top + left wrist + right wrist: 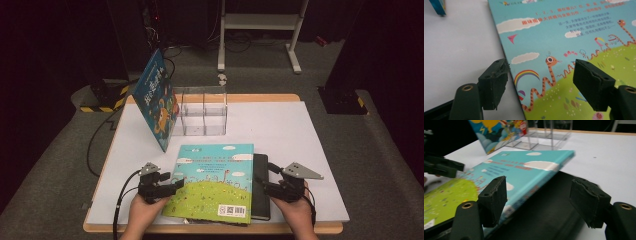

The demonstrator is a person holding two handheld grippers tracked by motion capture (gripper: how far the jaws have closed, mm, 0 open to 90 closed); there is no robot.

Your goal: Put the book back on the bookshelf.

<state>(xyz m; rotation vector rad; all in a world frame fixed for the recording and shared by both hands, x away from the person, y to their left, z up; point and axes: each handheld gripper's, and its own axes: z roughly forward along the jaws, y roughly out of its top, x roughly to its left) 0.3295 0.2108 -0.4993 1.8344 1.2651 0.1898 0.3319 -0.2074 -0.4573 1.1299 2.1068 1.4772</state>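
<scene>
**Two grippers held wide at either side of a picture book**

A picture book (215, 182) was seen lying flat near the front edge of the table (280, 125), its sky-and-meadow cover facing up. It was laid partly over a black book (261, 187), which showed along its right side.

The left gripper (172, 185) was held low by the left hand (142, 212), which came in from the front edge with the forearm angled slightly inward. Its jaws were spread wide and pointed toward the picture book's left edge. In the left gripper view, one jaw was seen over the bare table just beside that edge and the other over the cover; nothing was gripped.

The right gripper (265, 177) was held by the right hand (297, 212) near the front right of the table, pointing leftward at the books. Its jaws were likewise spread wide. In the right gripper view, the picture book's raised right edge and the black book beneath it were seen between the jaws, ungripped.

Toward the back edge, a clear divided organizer (202, 112) was seen, with a blue book (157, 97) leaned tilted against its left side.
</scene>
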